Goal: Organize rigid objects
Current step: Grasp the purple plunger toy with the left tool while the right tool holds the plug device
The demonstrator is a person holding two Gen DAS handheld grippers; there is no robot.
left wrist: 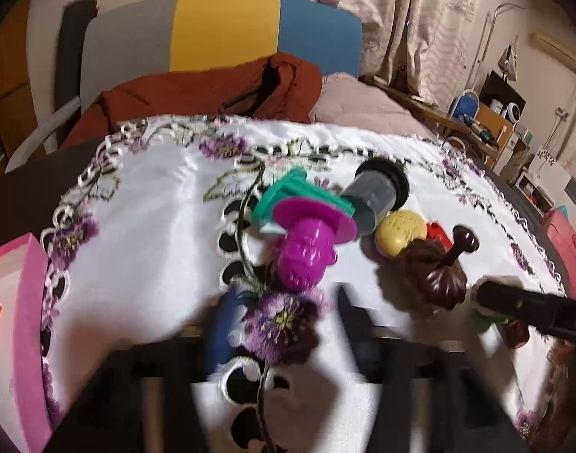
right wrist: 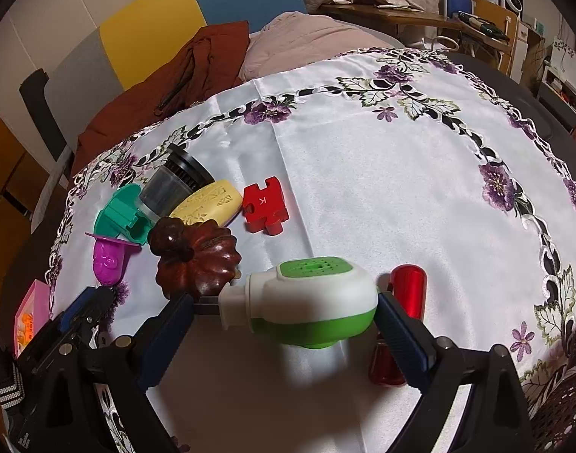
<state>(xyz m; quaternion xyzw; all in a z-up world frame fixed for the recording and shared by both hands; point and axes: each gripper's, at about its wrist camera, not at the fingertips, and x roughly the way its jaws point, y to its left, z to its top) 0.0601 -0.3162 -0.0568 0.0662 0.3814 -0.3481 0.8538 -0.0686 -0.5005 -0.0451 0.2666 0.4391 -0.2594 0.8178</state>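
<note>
On the embroidered tablecloth (right wrist: 363,158), between my right gripper's (right wrist: 288,313) blue pads: one green-and-white plug-in device (right wrist: 314,302), pads pressed to both ends. Just beside it, a red bottle (right wrist: 408,287). Clustered to the left: brown pumpkin (right wrist: 197,260), yellow case (right wrist: 208,204), red puzzle piece (right wrist: 265,204), grey cylinder (right wrist: 174,185), teal piece (right wrist: 118,211), magenta mould (left wrist: 306,249). My left gripper (left wrist: 284,321) stands partly open, empty, blurred, near the magenta mould.

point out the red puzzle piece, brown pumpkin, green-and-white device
red puzzle piece (right wrist: 264,204), right wrist view, flat top face
brown pumpkin (right wrist: 203,260), right wrist view, ribbed body
green-and-white device (right wrist: 318,298), right wrist view, white upper shell
</note>
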